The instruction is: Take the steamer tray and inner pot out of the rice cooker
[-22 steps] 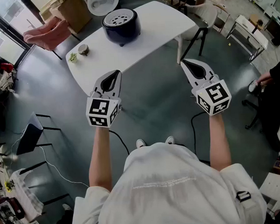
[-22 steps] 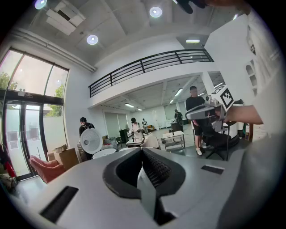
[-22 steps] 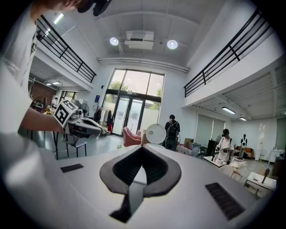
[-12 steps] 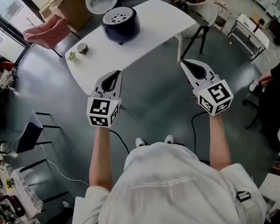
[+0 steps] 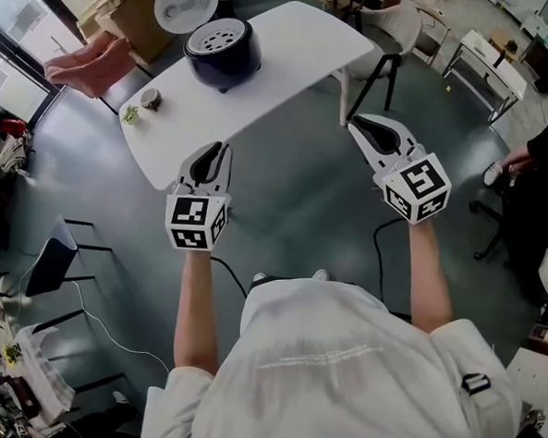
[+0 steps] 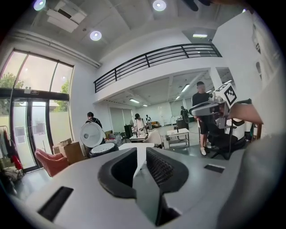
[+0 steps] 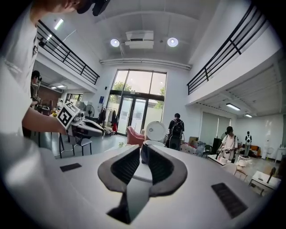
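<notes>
**Cooker drifts left in view; both grippers idle, short of the table**

Over the last second the white table and the cooker on it slide a little toward the left of the head view. More of the raised white lid shows at the far edge. The person's feet shift as well, so this reads as a step or a turn of the body rather than any move of the cooker itself.

The two grippers keep much the same pose, held level in front of the body and well apart from each other. The left gripper has its jaws drawn nearly together, with only a slit between them and nothing in it. The right gripper is closed and empty too. Both are near the table's near edge but over the floor, well short of the cooker.

For the task, this means the approach is under way and nothing has been touched yet. Both pieces look to be in place in the cooker.

The cooker is dark and round and stands on the far left part of the table. Its lid stands open behind it. In its mouth sits the tray, pale and dotted with holes, apparently level. The pot must lie under the tray and cannot be seen.
</notes>
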{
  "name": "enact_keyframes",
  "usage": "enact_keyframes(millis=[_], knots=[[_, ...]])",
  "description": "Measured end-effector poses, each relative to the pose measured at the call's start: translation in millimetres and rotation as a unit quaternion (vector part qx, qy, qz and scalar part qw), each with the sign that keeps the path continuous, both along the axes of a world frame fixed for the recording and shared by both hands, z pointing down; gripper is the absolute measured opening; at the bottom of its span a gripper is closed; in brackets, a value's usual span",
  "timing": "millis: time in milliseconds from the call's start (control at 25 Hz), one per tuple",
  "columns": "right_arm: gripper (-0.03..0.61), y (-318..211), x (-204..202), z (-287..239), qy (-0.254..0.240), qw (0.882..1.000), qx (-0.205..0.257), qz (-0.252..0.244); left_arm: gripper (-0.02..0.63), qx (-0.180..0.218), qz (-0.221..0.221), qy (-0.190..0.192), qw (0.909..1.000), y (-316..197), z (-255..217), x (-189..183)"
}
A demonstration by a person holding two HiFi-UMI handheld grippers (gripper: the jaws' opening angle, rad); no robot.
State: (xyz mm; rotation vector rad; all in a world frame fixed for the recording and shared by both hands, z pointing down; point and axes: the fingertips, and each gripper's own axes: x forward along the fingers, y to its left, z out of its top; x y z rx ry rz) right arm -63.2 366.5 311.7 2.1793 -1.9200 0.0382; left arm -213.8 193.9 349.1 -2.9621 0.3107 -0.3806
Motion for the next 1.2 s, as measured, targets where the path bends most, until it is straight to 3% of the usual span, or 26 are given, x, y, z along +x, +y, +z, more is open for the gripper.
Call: enact_keyframes(millis=[120,440,680,840,1200], knots=[[0.139,7,15,-1,-0.014,1.000,0.003,-0.009,0.121,0.000,-0.007,-0.009,0.9999,9,4,6],[0.215,-1,25,11,-0.014,0.999,-0.013,-0.047,0.144,-0.006,-0.047,-0.025,0.9986,5,13,10],[0.218,-16,45,19,-0.016,0.999,-0.019,-0.039,0.178,-0.008,-0.064,-0.024,0.9977,-26,23,23],[0.218,-40,72,30,-0.010,0.999,-0.034,-0.027,0.178,-0.020,-0.060,-0.014,0.9979,-56,34,52],[0.216,-155,132,27,0.012,0.998,-0.062,-0.031,0.178,-0.031,-0.048,-0.014,0.9982,-165,46,123]])
